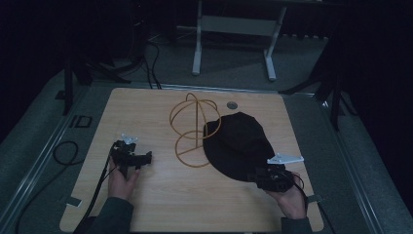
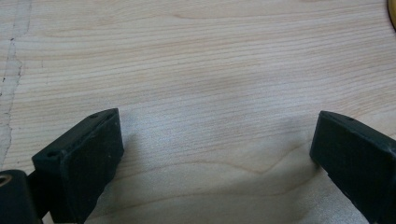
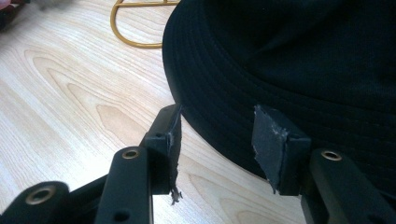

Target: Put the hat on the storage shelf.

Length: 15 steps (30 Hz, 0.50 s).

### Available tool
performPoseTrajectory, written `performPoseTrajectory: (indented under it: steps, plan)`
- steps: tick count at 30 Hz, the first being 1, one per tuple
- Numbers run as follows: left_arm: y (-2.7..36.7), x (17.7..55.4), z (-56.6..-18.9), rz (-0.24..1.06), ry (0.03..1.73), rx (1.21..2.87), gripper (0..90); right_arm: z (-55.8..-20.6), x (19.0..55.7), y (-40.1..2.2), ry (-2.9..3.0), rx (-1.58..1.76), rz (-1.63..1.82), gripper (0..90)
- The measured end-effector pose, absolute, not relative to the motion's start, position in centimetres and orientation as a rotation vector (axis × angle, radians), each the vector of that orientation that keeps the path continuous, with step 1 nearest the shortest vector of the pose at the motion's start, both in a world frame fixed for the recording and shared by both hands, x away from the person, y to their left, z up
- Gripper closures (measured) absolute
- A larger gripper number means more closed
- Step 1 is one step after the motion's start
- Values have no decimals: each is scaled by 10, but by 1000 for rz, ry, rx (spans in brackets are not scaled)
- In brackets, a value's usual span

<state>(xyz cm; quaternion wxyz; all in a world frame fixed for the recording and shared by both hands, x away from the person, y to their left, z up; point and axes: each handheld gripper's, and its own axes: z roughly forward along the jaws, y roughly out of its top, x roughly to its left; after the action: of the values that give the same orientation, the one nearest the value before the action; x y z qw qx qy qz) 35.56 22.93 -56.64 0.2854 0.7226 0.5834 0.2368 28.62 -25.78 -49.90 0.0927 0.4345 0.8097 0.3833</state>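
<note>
A black brimmed hat (image 1: 238, 144) lies flat on the wooden table (image 1: 160, 204), right of centre. Its far-left edge rests against a gold wire hat stand (image 1: 192, 129). My right gripper (image 1: 257, 174) is at the hat's near brim. In the right gripper view its jaws (image 3: 217, 128) stand apart and straddle the brim edge of the hat (image 3: 303, 60): one pad is beside the brim over the table, the other above the fabric, neither pressing. The stand's loop (image 3: 135, 28) shows at top left. My left gripper (image 1: 146, 158) is open over bare wood (image 2: 217, 140) left of the stand.
A round cable hole (image 1: 232, 105) sits near the table's far edge. Cables (image 1: 63, 151) lie on the floor at the left, and a white desk frame (image 1: 234, 29) stands behind the table. Dark stand legs (image 1: 336, 102) flank the table's far corners.
</note>
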Motion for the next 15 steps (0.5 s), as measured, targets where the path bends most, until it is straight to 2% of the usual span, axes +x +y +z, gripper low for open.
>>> performPoseTrajectory:
  steps: [12, 15]
  plan:
    - [229, 356, -566, 633, 1560, 1933, 28, -493, 286, -256, 2420, 1270, 1103, 523]
    - [229, 356, -566, 633, 1560, 1933, 28, -490, 286, -257, 2434, 1249, 1075, 577]
